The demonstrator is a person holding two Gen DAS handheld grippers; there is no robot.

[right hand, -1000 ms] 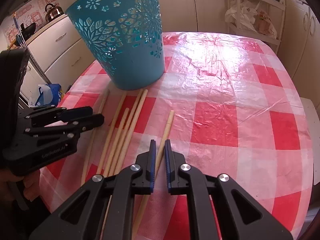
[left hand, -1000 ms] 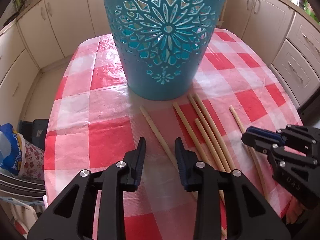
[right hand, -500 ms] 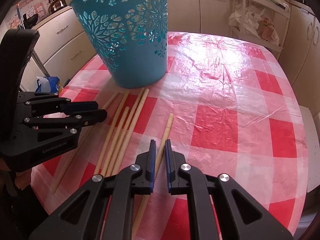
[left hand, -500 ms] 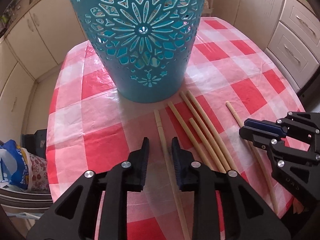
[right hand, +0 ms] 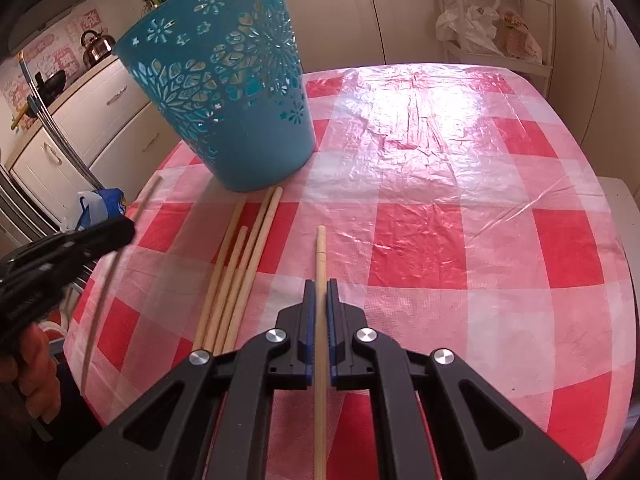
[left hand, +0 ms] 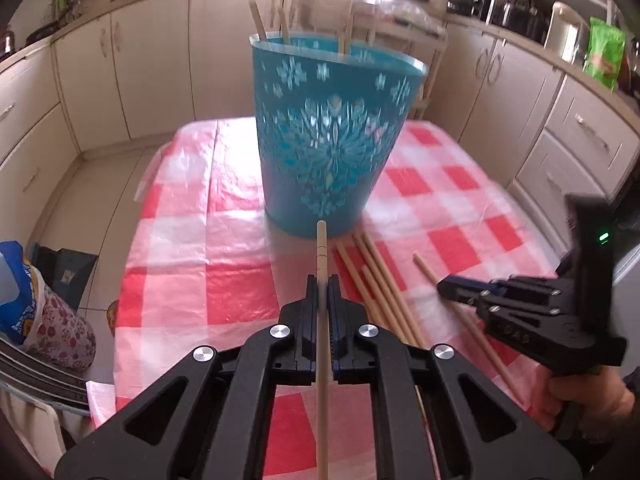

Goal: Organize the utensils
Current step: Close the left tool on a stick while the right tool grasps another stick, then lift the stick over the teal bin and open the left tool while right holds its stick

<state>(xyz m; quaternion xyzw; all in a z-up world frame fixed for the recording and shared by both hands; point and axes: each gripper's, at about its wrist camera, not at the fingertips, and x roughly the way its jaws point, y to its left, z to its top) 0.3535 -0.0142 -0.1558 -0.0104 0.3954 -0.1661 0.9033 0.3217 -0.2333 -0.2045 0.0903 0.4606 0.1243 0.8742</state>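
The left gripper (left hand: 322,284) is pinched tight on a single wooden chopstick (left hand: 321,248), which runs straight out between its pads and clear of the cloth, its tip pointing at the foot of the blue cut-out basket (left hand: 332,136). The right gripper (right hand: 320,288) is clamped the same way on its own chopstick (right hand: 320,256) — jaws pressed together with the stick between them, its far end over a white square of the checked cloth.

Between the two grippers a loose bundle of four chopsticks (right hand: 236,272) lies flat on the red-and-white tablecloth (right hand: 440,240), their far ends just short of the basket's base. The basket stands upright near the far-left part of the table, and a few stick ends (left hand: 258,22) poke above its rim. Pale kitchen cabinets (left hand: 152,60) ring the room behind.
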